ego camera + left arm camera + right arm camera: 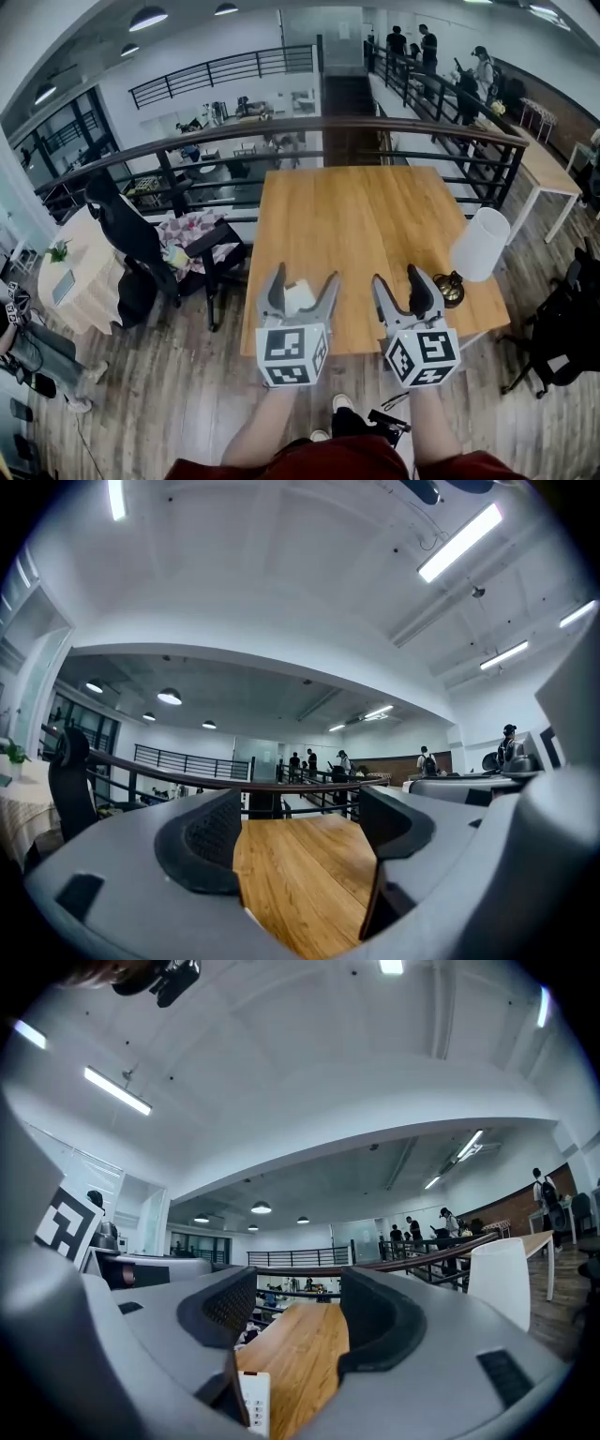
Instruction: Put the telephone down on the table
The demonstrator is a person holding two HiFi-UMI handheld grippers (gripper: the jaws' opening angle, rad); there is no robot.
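Since the left gripper (302,278) is spread wide and the phone (298,298) looks loose between its jaws, pull it straight back so neither jaw bumps the phone.

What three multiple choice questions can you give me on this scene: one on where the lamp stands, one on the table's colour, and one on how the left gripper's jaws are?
1. Where does the lamp stand?
A. at the table's right edge
B. at the table's left edge
C. on the floor

2. What colour is the top of the table?
A. black
B. light wood
C. white

3. How do the jaws of the left gripper stand?
A. pressed together
B. clamped on the lamp
C. apart

Answers:
1 A: the head view shows it on the table's right edge, beside the right gripper.
2 B: pale wood grain shows in all three views.
3 C: the left gripper view shows the tabletop through a wide gap between them.
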